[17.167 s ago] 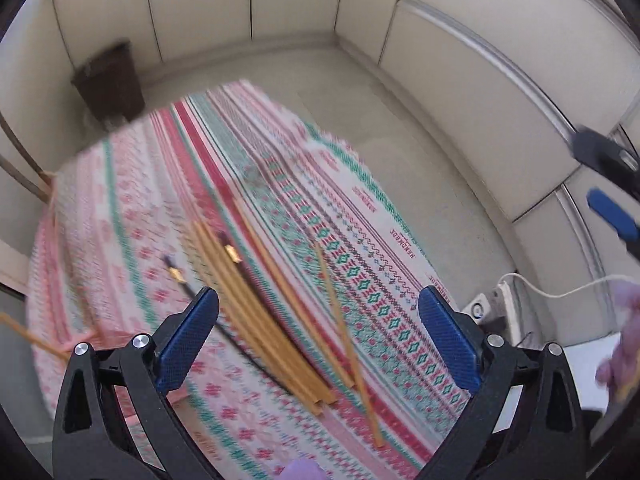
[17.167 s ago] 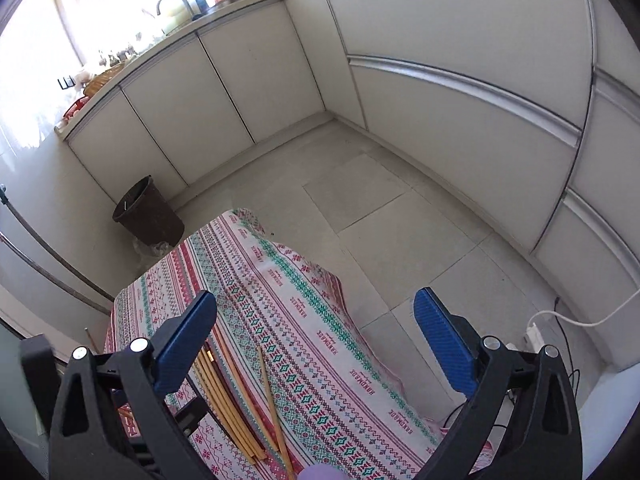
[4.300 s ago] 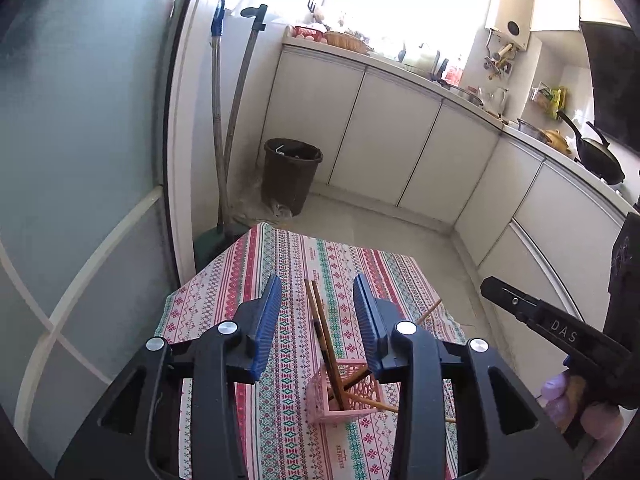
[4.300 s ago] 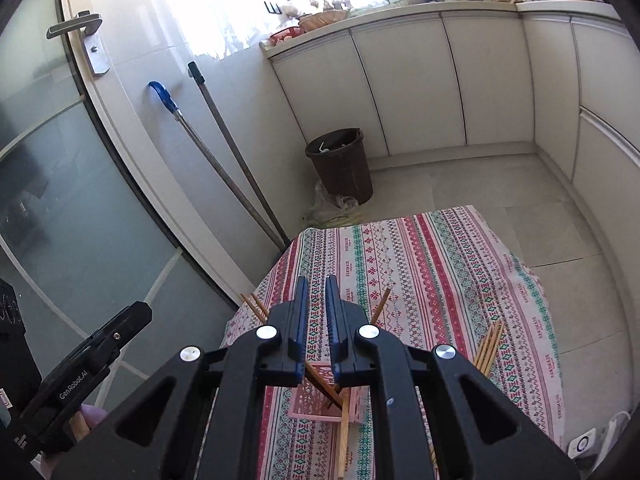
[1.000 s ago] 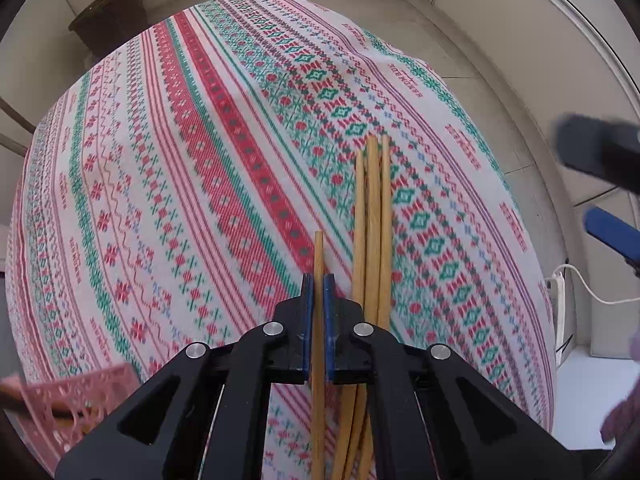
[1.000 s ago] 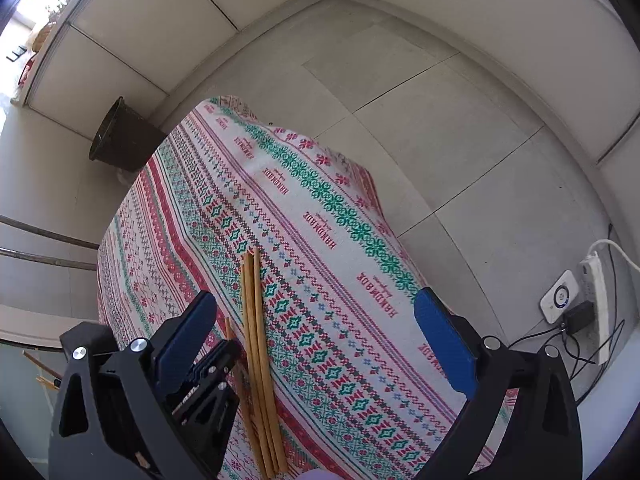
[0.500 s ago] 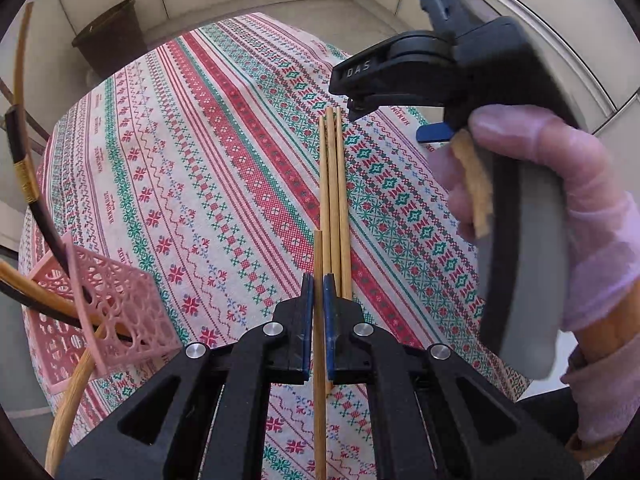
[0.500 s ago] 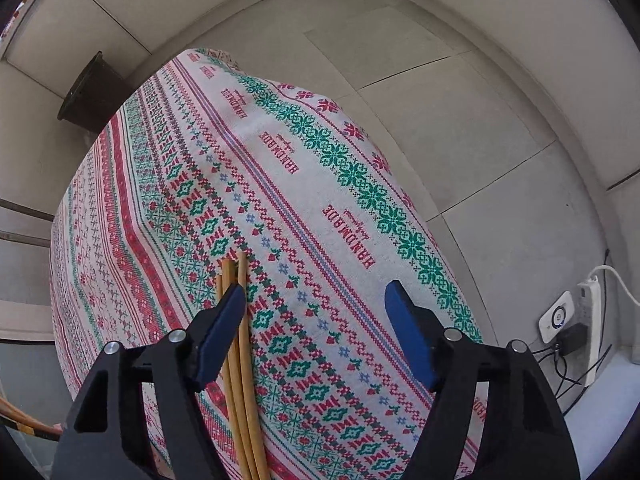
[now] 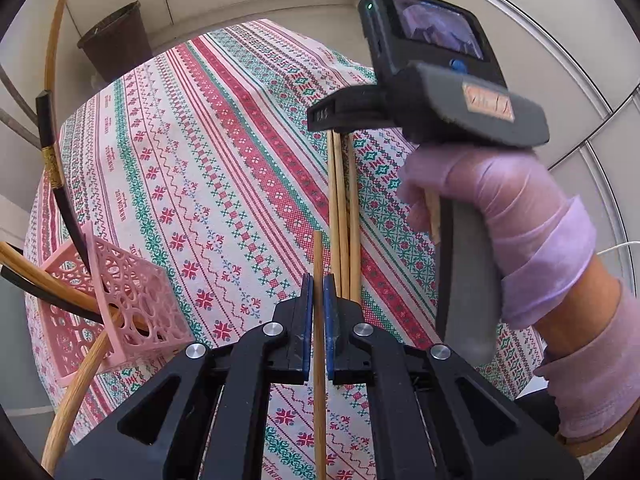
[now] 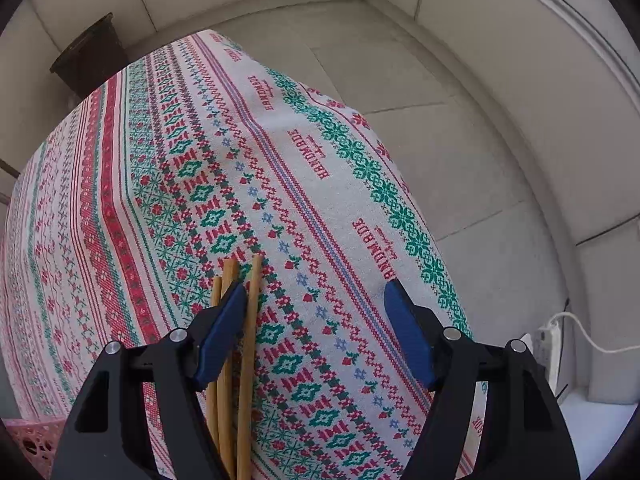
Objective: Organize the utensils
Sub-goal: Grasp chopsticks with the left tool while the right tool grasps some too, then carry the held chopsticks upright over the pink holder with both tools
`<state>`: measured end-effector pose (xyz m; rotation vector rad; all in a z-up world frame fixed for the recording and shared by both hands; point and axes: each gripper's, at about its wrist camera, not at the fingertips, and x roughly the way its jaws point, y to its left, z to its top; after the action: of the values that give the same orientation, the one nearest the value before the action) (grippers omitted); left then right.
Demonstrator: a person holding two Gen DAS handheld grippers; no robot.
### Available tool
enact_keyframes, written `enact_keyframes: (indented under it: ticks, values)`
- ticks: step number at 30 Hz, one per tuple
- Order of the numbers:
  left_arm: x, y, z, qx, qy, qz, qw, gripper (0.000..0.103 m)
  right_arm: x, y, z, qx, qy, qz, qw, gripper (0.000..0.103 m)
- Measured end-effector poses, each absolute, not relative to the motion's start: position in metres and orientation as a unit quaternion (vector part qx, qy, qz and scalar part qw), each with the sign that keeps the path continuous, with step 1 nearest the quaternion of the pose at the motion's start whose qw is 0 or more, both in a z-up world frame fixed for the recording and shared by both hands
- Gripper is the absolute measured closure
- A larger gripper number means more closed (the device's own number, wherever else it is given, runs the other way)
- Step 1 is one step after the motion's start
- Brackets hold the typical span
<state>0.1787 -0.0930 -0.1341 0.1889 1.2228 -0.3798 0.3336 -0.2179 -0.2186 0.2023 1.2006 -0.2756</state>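
Observation:
My left gripper (image 9: 319, 280) is shut on one wooden chopstick (image 9: 318, 360), held lengthwise above the patterned tablecloth (image 9: 224, 168). Three more chopsticks (image 9: 342, 216) lie side by side on the cloth just ahead of it. A pink lattice basket (image 9: 120, 304) at the left holds several wooden and dark chopsticks leaning out. A gloved hand (image 9: 512, 216) holds my right gripper over the far ends of the three chopsticks (image 10: 246, 320). The right gripper (image 10: 316, 320) has its jaws closing but still wide. One stick lies just inside its left finger (image 10: 222, 332); the other two pass under that finger. No pad presses on them.
A dark waste bin (image 9: 116, 40) stands on the floor beyond the table. The tablecloth's edge (image 10: 400, 184) drops off at the right toward the tiled floor. A white power strip (image 10: 548, 344) with a cable lies by the wall. White cabinets ring the room.
My left gripper has lifted and drawn back with its chopstick, bringing the pink basket into view. The right gripper has come down over the three chopsticks and its jaws have narrowed.

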Motion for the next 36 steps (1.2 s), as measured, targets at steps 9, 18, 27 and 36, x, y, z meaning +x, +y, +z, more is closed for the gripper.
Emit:
enact_keyframes:
  ticks: [9,18,27,36]
  values:
    - [0.176,-0.092,-0.115,0.080,0.533,-0.187,0.821,0.099,0.321,-0.231,-0.212,0.172,0.558,-0.033,0.811,0.098]
    - [0.157,-0.091,-0.085,0.072,0.486,-0.211,0.845,0.099,0.280,-0.254,-0.156,0.184,0.501,-0.031,0.845,0.098]
    - [0.129,-0.092,-0.054,0.069,0.438,-0.231,0.866,0.099,0.243,-0.278,-0.104,0.215,0.448,-0.011,0.868,0.098]
    - [0.104,-0.069,0.001,0.043,0.379,-0.250,0.890,0.099,0.206,-0.274,-0.042,0.231,0.386,0.037,0.893,0.098]
